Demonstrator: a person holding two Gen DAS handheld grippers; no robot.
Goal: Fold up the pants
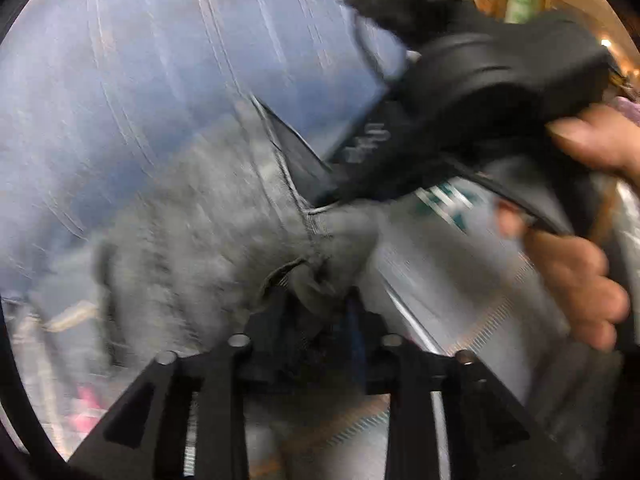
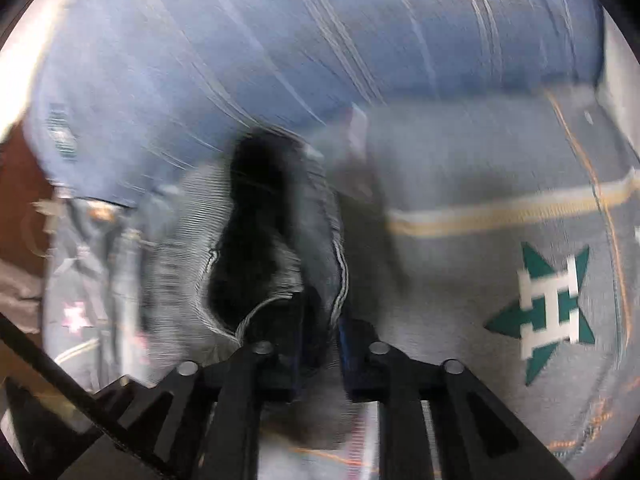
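Clamping grey cloth between closed-in fingers, the left gripper [image 1: 316,300] has a bunched edge of the pants [image 1: 192,220]; the right gripper [image 2: 316,320] likewise pinches a gathered, seamed fold of the same pants [image 2: 272,248], its jaws drawn close on the fabric. Both pictures are smeared with motion, so I judge the garment is being carried or swung into a fold, with the two held edges raised off the surface. In the left wrist view the right gripper's body and the person's right hand [image 1: 576,280] sit just beside. Next, the held edges probably need lowering together onto the lying cloth, kept level so the fold lands square. Beneath lies a blue striped bedcover [image 2: 240,40] and a grey blanket with a green star emblem [image 2: 544,312]; beyond, warm-lit room clutter is too blurred to name.
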